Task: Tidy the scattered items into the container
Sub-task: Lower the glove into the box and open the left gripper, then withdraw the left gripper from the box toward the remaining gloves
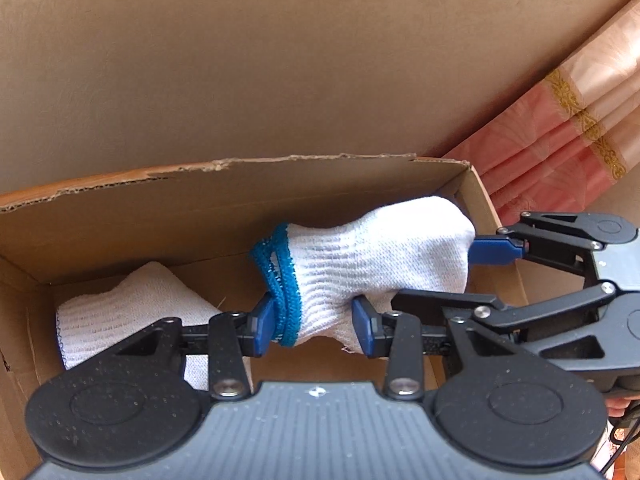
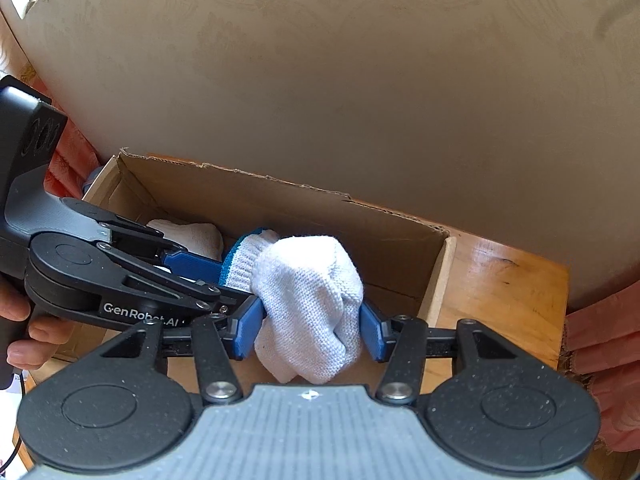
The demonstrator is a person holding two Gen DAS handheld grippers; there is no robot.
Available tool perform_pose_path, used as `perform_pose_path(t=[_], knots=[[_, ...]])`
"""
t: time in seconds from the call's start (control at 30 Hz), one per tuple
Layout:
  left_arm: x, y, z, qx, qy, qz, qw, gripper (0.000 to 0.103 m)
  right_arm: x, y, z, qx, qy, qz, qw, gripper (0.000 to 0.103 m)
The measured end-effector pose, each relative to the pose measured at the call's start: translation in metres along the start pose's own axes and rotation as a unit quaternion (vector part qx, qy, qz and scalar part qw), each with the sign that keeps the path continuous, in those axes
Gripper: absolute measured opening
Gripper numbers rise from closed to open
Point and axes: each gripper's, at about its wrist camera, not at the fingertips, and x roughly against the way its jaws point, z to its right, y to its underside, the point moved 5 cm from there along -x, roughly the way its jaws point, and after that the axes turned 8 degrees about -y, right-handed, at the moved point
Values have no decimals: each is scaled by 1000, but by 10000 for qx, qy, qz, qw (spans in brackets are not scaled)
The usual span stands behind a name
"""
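A white knitted glove with a blue cuff (image 1: 372, 256) hangs over the open cardboard box (image 1: 240, 200), held at both ends. My left gripper (image 1: 316, 326) is shut on its cuff end. My right gripper (image 2: 312, 332) is shut on its bunched finger end (image 2: 312, 304); it also shows in the left wrist view (image 1: 492, 250) at the right. A second white glove (image 1: 120, 312) lies on the box floor at the left; it also shows in the right wrist view (image 2: 188, 232) behind the left gripper (image 2: 192, 264).
The box (image 2: 280, 204) stands on a wooden table (image 2: 500, 276) against a beige patterned wall. A pink curtain (image 1: 560, 140) hangs at the right of the box. The person's hands (image 2: 24, 344) hold the gripper handles.
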Motion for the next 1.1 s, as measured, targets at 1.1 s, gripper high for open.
perform_pose_path(t=[1.1], knots=[[13,-11,10,-134,-339,280,9989,57,74,17,8,-616,-280,522,9963,89]])
